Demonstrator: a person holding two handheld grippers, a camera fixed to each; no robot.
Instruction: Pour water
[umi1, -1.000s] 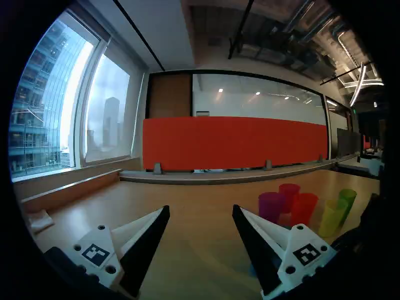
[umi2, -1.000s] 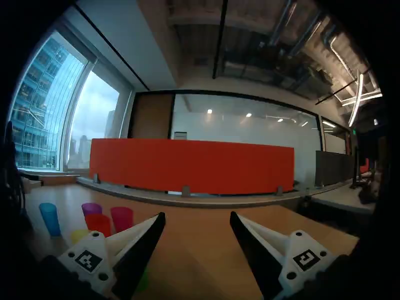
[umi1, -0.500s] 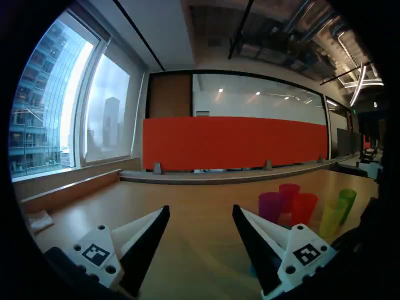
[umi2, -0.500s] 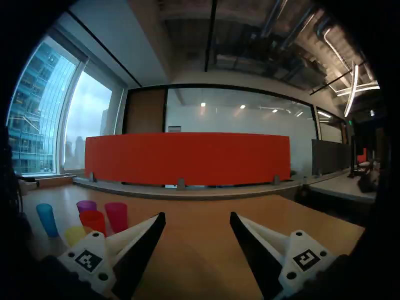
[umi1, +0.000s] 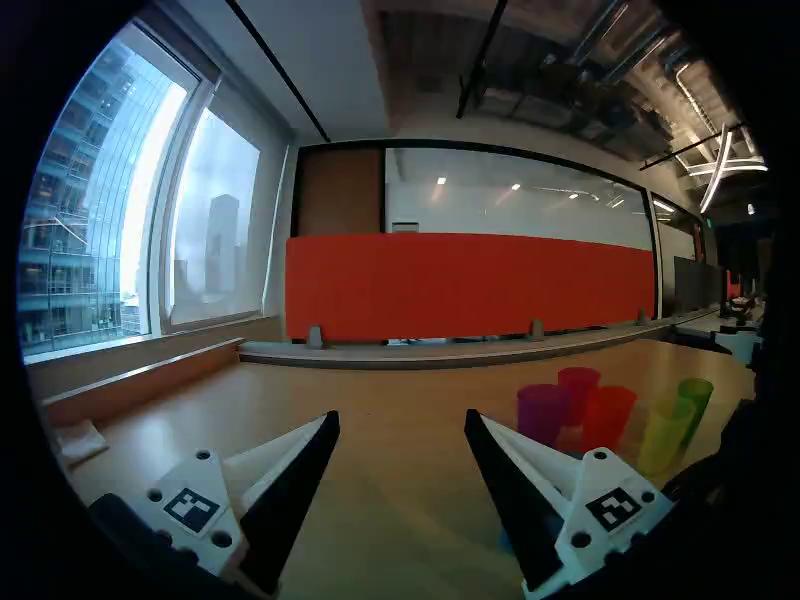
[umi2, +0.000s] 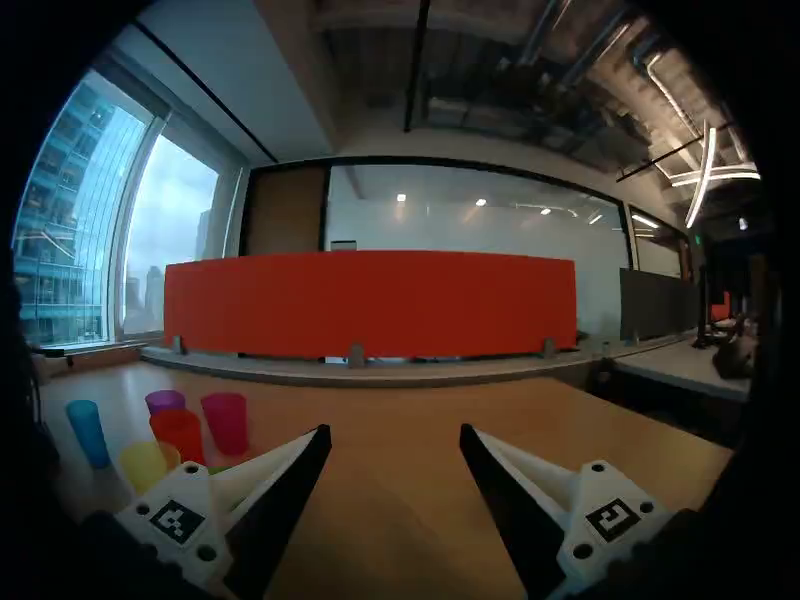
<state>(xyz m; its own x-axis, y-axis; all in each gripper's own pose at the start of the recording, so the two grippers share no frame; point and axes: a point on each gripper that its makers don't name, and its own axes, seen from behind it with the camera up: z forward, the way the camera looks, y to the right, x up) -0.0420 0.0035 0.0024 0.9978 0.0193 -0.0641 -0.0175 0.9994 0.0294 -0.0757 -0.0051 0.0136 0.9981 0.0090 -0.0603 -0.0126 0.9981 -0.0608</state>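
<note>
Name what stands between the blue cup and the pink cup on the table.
In the right gripper view, the purple cup and the red cup stand between the blue cup and the pink cup.

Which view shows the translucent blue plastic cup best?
The right gripper view: the translucent blue plastic cup stands whole and upright, apart from the other cups. In the left gripper view, a finger of the left claw covers nearly all of it; a blue sliver peeks out.
</note>
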